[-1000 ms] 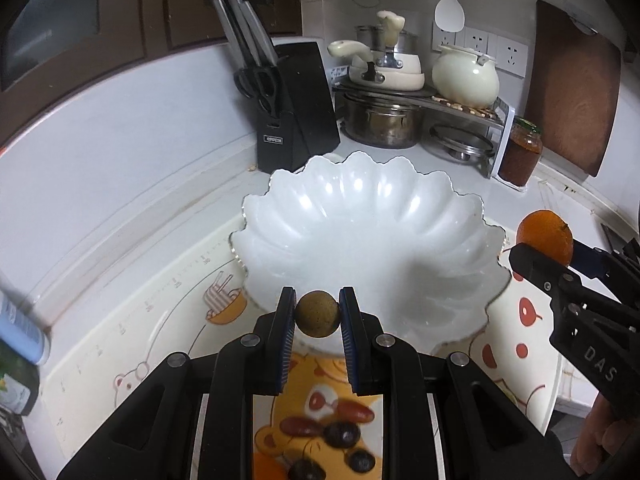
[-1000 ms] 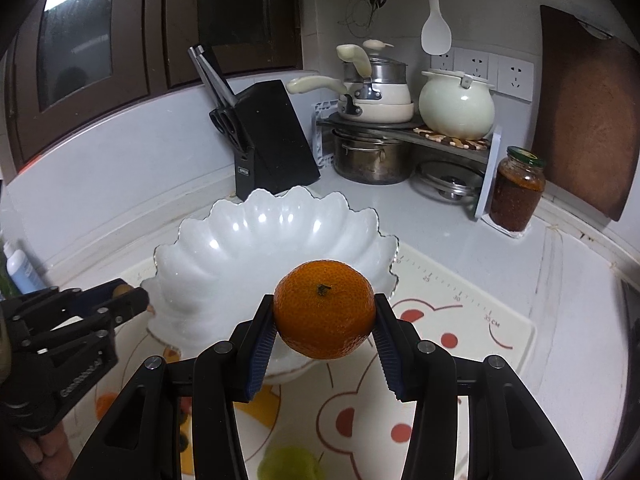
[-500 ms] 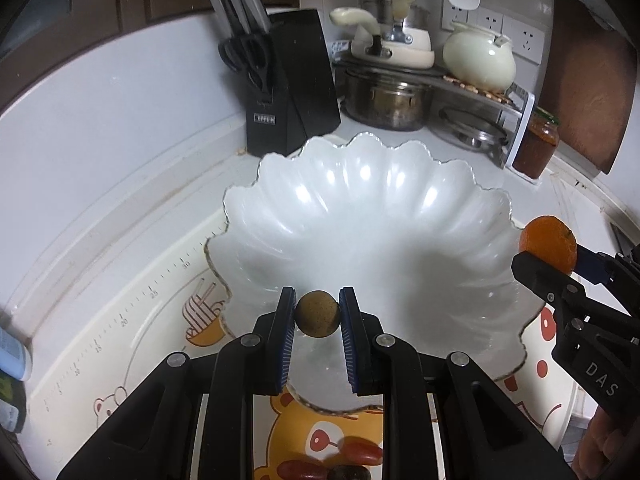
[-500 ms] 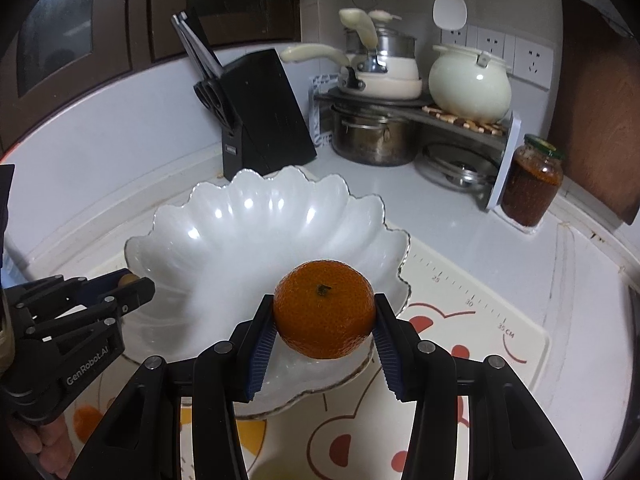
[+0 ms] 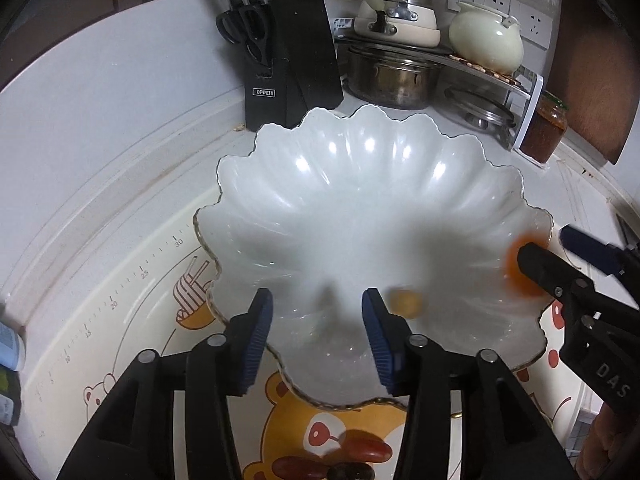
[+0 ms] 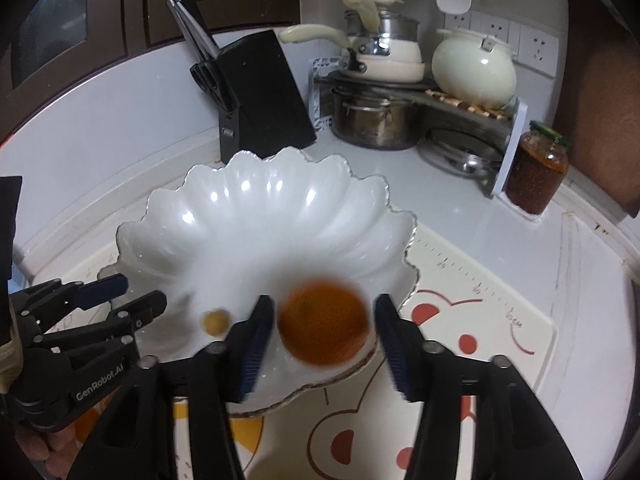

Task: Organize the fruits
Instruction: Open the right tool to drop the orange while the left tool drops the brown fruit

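Note:
A white scalloped bowl (image 5: 360, 184) (image 6: 248, 216) stands on the cartoon mat. Above its near rim my left gripper (image 5: 317, 304) is opening, with nothing between its blue pads. A small brown round fruit (image 5: 406, 302) (image 6: 215, 322), blurred, lies in the bowl just right of that gripper. My right gripper (image 6: 323, 318) (image 5: 548, 246) is also opening over the bowl's right rim. The orange (image 6: 323, 322) (image 5: 516, 270) is blurred between the pads, and I see gaps on both sides of it.
A black knife block (image 5: 288, 56) stands behind the bowl. A rack with pots (image 5: 390, 76) and a cream kettle (image 5: 486, 38), and a red-filled jar (image 5: 544, 128), are at the back right. Dark red fruits (image 5: 340, 464) lie on the mat below the left gripper.
Both grippers went from shut on their fruit to open. The small brown fruit left the left jaws and sits in the bowl to the right. The orange came loose between the right pads.

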{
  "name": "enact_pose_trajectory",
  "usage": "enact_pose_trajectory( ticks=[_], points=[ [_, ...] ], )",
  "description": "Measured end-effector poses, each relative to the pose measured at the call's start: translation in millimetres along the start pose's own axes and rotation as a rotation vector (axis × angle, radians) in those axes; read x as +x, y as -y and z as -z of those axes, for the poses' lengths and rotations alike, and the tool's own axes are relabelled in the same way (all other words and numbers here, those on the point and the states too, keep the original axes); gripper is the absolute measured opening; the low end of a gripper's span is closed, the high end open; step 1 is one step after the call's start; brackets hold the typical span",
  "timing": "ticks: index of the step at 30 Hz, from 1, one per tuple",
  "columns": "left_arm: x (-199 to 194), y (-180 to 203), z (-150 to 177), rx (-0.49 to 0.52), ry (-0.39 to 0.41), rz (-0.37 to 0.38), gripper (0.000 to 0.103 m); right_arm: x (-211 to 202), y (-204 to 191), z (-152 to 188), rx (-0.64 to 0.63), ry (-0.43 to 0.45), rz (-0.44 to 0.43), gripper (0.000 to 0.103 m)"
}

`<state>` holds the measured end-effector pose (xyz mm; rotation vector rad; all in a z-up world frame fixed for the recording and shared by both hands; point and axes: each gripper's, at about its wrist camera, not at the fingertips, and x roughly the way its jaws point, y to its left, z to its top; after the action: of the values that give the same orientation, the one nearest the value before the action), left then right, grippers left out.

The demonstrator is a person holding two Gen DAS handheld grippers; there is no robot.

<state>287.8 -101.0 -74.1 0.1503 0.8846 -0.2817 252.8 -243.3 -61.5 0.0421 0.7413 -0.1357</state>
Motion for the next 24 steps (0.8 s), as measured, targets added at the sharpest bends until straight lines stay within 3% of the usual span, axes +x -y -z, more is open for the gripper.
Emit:
enact_pose_trajectory(
  ticks=[1,3,6,12,24],
  points=[
    [-1,0,0,0.001,0.001,-0.004,0.049,-2,0,0,0.0,0.008,0.009,0.072],
    [-2,0,1,0.004,0.005,-0.005,0.053,-6,1,-1,0.001,0.027,0.027,0.077],
    [-7,1,2,0.009,0.014,-0.014,0.057,-12,1,-2,-0.001,0.044,0.041,0.08],
    [-21,1,1,0.007,0.043,-0.031,0.075,-23,4,-2,0.023,0.064,0.047,0.084],
    [-53,-2,8,0.014,0.091,-0.054,0.076,-58,-2,0,0.022,0.127,0.047,0.084]
  ],
)
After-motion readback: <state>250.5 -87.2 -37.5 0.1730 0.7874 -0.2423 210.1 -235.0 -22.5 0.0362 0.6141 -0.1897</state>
